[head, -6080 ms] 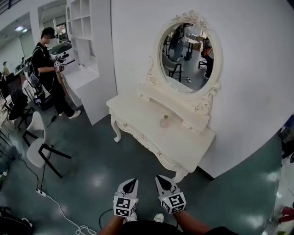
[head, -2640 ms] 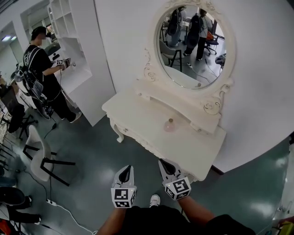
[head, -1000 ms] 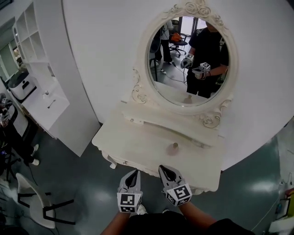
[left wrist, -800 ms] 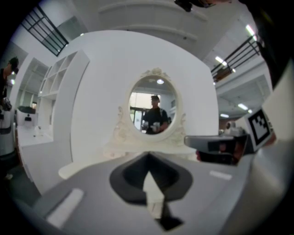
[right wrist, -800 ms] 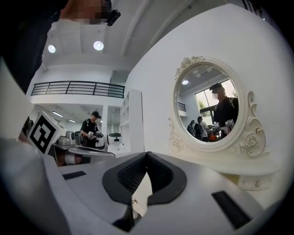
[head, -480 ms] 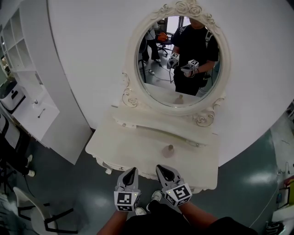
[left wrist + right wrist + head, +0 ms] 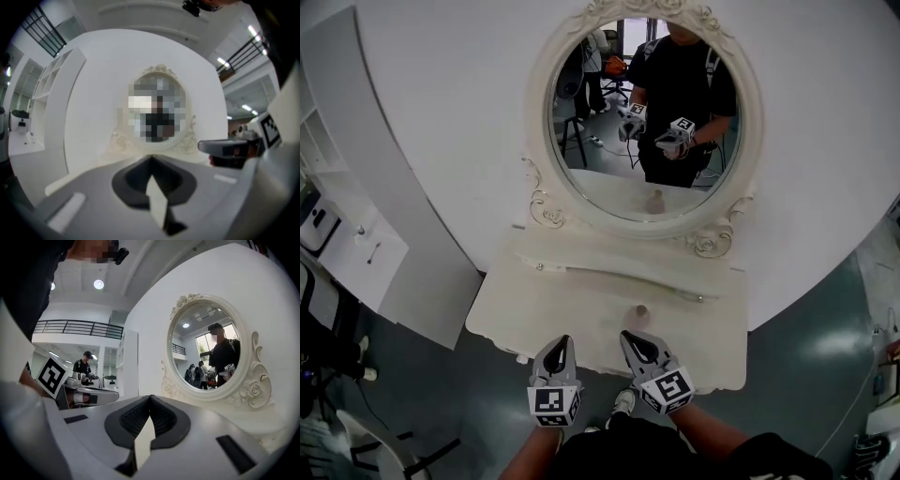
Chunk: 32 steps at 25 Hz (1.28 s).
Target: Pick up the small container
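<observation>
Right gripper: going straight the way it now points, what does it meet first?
Probably the white wall just left of the mirror frame: the right gripper, jaws shut, aims there in its own view. The small container does not show there, so it likely lies below that line.

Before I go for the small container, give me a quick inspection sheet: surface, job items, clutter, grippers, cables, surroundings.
Surface: white dressing table, only one item on its top.
Job's things: small container, upright, mid-top, below the mirror.
Clutter: nothing seen.
Grippers: left gripper and right gripper both shut, empty, near the table's front edge, apart from the container.
Cables: nothing seen.
Surroundings: white shelf unit at left, grey-green floor.
</observation>
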{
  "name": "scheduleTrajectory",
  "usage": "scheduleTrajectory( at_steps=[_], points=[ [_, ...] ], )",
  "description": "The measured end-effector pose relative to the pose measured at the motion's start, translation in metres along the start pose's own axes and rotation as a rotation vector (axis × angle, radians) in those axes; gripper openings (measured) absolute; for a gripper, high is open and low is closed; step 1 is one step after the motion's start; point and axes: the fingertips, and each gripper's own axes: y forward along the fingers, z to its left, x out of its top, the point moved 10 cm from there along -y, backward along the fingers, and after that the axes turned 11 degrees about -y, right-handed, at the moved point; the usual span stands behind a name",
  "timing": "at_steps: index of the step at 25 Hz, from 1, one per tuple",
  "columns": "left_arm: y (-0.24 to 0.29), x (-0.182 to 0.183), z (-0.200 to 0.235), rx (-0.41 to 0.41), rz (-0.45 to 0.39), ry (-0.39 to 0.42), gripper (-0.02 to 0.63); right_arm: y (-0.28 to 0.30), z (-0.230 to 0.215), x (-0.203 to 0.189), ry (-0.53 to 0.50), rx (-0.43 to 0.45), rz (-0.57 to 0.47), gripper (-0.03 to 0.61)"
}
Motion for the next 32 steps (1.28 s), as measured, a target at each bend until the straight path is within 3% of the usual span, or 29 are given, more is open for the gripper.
scheduleTrajectory(
  at_steps=[13,19,28,32],
  points=[
    [0.079,0.005,-0.013,-0.053,0.056,0.052,0.006,0.033,-0.065,-0.009,0.011,-0.05,-0.035,0.005],
    [0.097,0.004,-0.019,-0.038,0.084,0.057,0.006,0.026,-0.09,-0.023,0.046,-0.094,-0.013,0.005],
    [0.12,-0.001,-0.012,-0.055,0.126,0.08,0.006,0.027,-0.1,-0.034,0.06,-0.168,0.018,0.005],
    [0.135,-0.001,-0.004,-0.125,0.133,0.091,0.006,0.026,-0.1,-0.036,0.06,-0.221,0.05,0.005]
  ],
)
